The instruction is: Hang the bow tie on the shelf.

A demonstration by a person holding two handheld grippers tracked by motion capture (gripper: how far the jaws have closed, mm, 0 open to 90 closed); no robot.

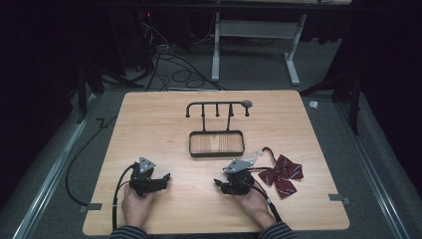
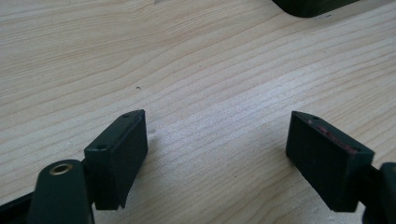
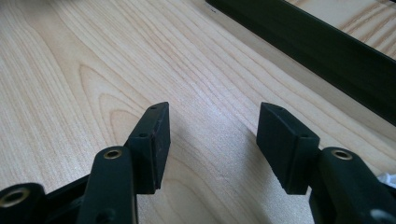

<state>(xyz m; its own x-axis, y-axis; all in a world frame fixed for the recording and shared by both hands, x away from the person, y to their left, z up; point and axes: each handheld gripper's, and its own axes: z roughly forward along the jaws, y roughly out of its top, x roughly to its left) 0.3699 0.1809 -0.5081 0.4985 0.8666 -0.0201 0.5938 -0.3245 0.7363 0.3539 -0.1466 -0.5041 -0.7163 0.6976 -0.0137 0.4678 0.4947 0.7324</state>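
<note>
Grippers are resting low over the wooden table [image 1: 149, 114], both in my hands. My left gripper [image 2: 217, 140] is gaping wide, nothing between its jaws. My right gripper [image 3: 212, 135] is likewise spread, grasping nothing. The striped bow tie [image 1: 282, 174] is lying just right of my right gripper, near the black rack tray [image 1: 217, 144].

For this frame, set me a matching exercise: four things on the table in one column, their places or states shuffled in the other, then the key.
Things:
1. bow tie
2. rack with tray
3. left gripper
4. right gripper

Places or states:
A. mid-table, beyond both grippers
B. lying flat, right of the right gripper
C. open and empty, nearest the bow tie
D. open and empty, near the table's left side

Pairs: 1-B, 2-A, 3-D, 4-C
</note>
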